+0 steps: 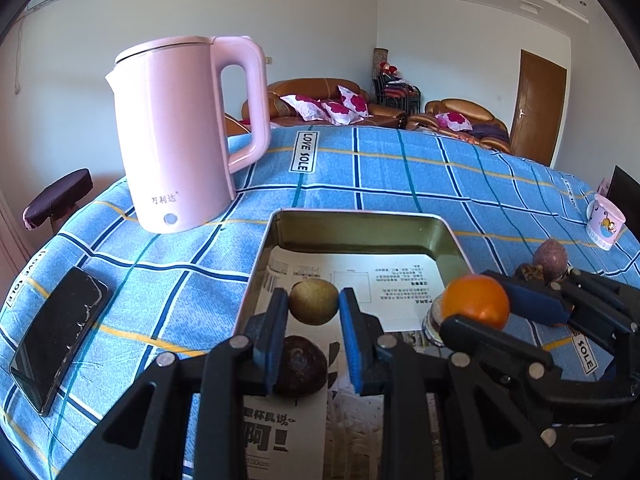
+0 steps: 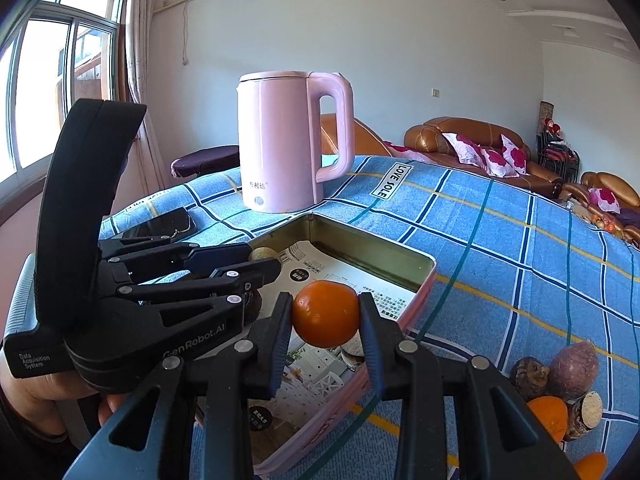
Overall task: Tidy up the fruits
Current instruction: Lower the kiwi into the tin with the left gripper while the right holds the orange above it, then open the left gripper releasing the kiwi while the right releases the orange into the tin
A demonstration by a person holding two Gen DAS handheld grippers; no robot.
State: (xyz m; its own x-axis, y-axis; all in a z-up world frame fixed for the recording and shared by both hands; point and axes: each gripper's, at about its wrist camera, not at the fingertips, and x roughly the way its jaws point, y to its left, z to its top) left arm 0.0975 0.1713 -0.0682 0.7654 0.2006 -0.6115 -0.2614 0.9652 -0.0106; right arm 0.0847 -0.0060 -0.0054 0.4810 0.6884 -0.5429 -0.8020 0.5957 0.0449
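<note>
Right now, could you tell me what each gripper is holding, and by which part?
The left gripper pinches a small greenish-brown fruit across its sides; the right gripper clamps an orange likewise.

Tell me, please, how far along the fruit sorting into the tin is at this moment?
Partly done. A dark round fruit already lies on the paper lining the metal tin. In hand: the left gripper is shut on a greenish-brown fruit over the tin, and the right gripper is shut on an orange above it. Left: a pile of fruit, including more oranges, waits on the blue checked cloth.
</note>
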